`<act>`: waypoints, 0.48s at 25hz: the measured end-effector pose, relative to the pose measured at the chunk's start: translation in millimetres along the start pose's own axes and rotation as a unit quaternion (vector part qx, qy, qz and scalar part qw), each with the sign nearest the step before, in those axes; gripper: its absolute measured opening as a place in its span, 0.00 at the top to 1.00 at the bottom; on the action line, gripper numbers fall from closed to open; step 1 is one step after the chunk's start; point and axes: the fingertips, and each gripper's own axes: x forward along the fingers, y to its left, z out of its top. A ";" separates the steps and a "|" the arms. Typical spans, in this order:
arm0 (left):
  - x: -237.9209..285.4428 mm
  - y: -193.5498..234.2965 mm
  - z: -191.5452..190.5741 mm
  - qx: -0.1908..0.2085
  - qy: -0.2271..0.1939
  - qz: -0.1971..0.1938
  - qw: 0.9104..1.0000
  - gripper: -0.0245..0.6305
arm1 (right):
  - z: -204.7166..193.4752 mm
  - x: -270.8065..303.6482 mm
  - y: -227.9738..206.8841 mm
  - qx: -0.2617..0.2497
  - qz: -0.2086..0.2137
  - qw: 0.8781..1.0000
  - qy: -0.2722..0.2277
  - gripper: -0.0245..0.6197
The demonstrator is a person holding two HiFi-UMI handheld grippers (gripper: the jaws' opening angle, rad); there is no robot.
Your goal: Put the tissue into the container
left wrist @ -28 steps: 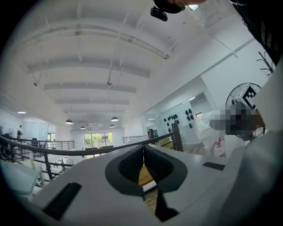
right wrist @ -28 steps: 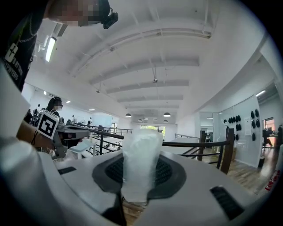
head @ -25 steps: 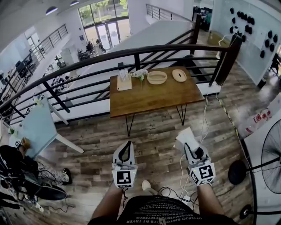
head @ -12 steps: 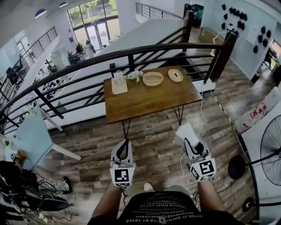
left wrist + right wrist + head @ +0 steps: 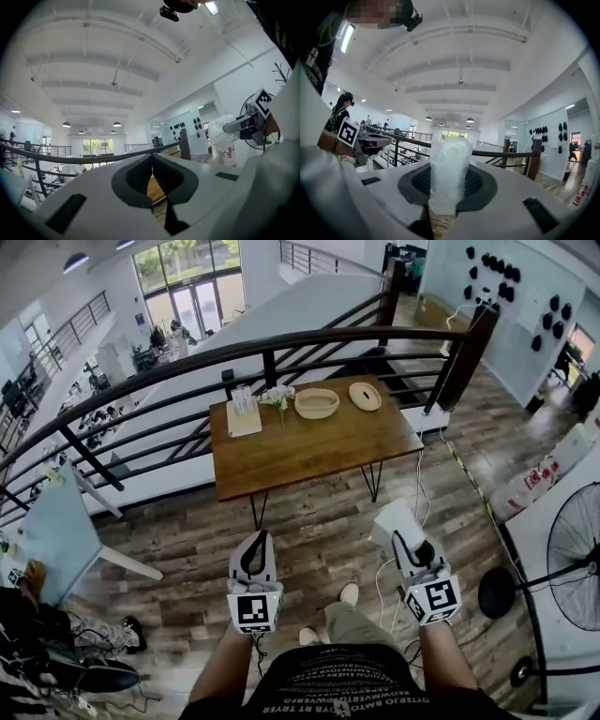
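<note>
While the person [image 5: 349, 679] stands on the wood-plank floor [image 5: 187, 531], well short of the worktop [image 5: 309, 448], both grippers are held low and near, just ahead of the body.

Left: the left gripper [image 5: 258, 542], with its jaws pressed together and nothing between them.

Centre, far: the wooden worktop, set against a dark railing [image 5: 281, 351]. Along its far edge, from left to right, are a pale board [image 5: 242, 420] carrying a small clear holder [image 5: 242, 400], a sprig of white flowers [image 5: 277, 397] and a shallow round container [image 5: 317, 404]. Just beside the container on the right is a flat oval piece [image 5: 365, 396].

Right: the right gripper [image 5: 405, 545], with its jaws partly closed and clamped on the tissue [image 5: 392, 521]. The tissue is a white crumpled wad that stands up beyond the fingertips. In the right gripper view it fills the gap between the ribbed pads [image 5: 476, 183]. The tissue is in this grip, near the person and well apart from the container.

Far right: a floor fan [image 5: 574, 568] on a round base.
</note>
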 end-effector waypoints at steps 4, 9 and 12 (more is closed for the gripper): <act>6.6 -1.2 -0.6 -0.009 -0.002 -0.007 1.000 0.92 | -3.9 10.3 -4.5 0.000 0.006 1.000 0.002 0.80; 27.2 -0.8 -5.0 -0.001 0.005 -0.008 1.000 0.92 | -9.5 31.7 -16.1 0.000 0.017 1.000 0.008 0.80; 44.0 2.2 -7.9 -0.003 0.008 -0.004 1.000 0.92 | -11.2 46.7 -25.8 0.000 0.023 1.000 0.010 0.80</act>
